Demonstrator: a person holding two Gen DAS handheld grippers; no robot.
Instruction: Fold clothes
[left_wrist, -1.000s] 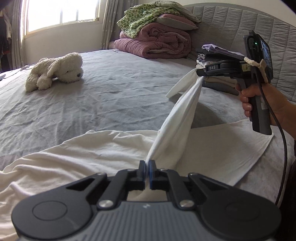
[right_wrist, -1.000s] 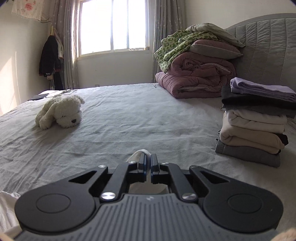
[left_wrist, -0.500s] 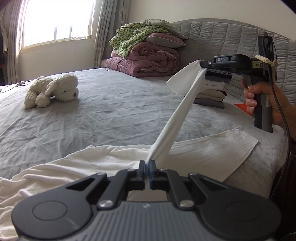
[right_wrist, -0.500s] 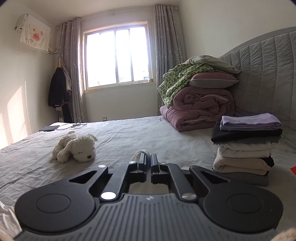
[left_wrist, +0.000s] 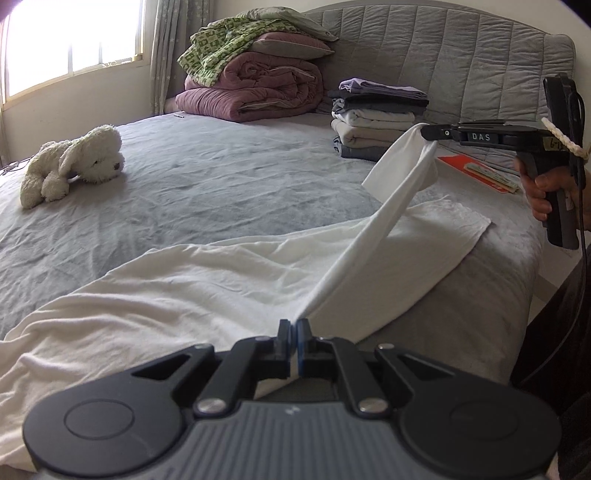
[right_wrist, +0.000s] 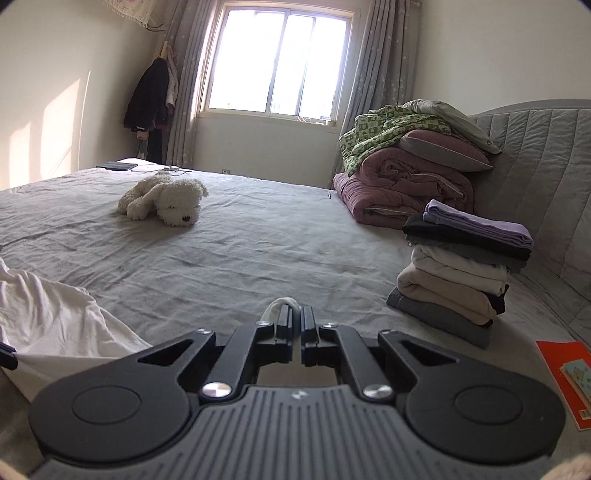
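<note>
A white garment (left_wrist: 207, 280) lies spread over the near side of the grey bed (left_wrist: 229, 184). My left gripper (left_wrist: 294, 326) is shut on one edge of it, low at the near edge. A taut band of the cloth (left_wrist: 373, 236) runs up to my right gripper (left_wrist: 424, 132), held in a hand at the right and shut on the other end. In the right wrist view a small loop of white cloth (right_wrist: 282, 304) pokes out between my right gripper's (right_wrist: 295, 317) closed jaws, and the white garment (right_wrist: 51, 321) shows at the lower left.
A stack of folded clothes (left_wrist: 376, 118) stands by the padded headboard (left_wrist: 461, 66). Behind it are rolled quilts and pillows (left_wrist: 255, 81). A plush dog (left_wrist: 74, 162) lies at the far left. A red booklet (left_wrist: 476, 171) rests near the right edge.
My right gripper has swung to the right and away with its end of the cloth, drawing the band out longer. My left gripper has shifted a little, keeping its grip.
</note>
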